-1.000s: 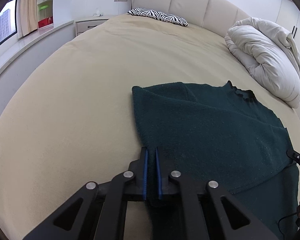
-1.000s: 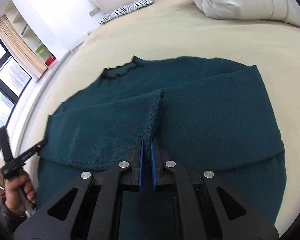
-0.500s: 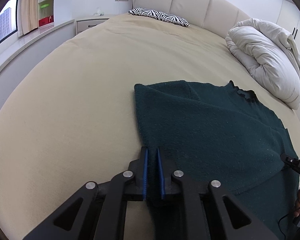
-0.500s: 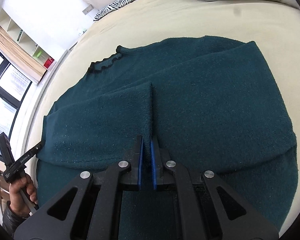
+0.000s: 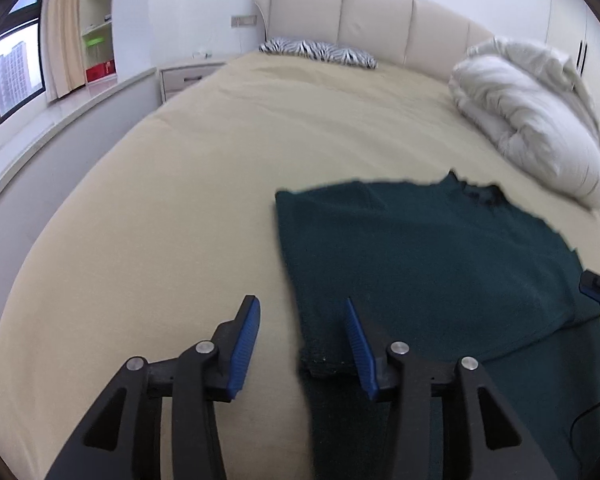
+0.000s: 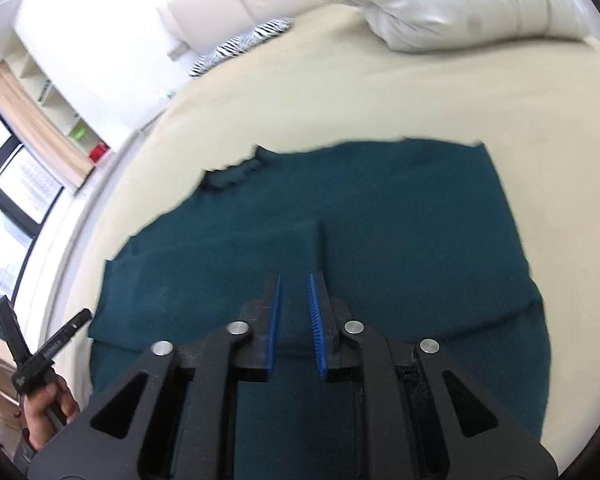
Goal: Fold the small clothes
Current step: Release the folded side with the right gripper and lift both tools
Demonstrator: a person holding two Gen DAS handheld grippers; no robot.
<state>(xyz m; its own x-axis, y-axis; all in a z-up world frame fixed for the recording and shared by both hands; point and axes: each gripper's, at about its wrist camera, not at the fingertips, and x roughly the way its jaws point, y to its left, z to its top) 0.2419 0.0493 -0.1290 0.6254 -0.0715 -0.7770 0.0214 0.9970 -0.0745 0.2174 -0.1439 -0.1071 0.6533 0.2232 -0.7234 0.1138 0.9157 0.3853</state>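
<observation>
A dark teal knit sweater (image 5: 432, 256) lies flat on the beige bed, neck away from me, both sleeves folded in across its body. It also shows in the right wrist view (image 6: 380, 220). My left gripper (image 5: 300, 312) is open and empty above the sweater's left folded edge. My right gripper (image 6: 294, 284) is open and empty over the middle of the sweater, just behind the folded sleeve's end (image 6: 312, 240). The left gripper shows at the lower left of the right wrist view (image 6: 40, 340), and the right gripper's tip at the right edge of the left wrist view (image 5: 598, 290).
The beige bed (image 5: 180, 200) spreads wide to the left and beyond the sweater. A white duvet (image 5: 532, 120) is bunched at the back right. A zebra pillow (image 5: 320, 50) lies by the headboard. A nightstand (image 5: 188, 76) and window ledge run along the left.
Both grippers were shut on the sweater's folded sleeves; both have opened, let the fabric drop flat, and lifted a little.
</observation>
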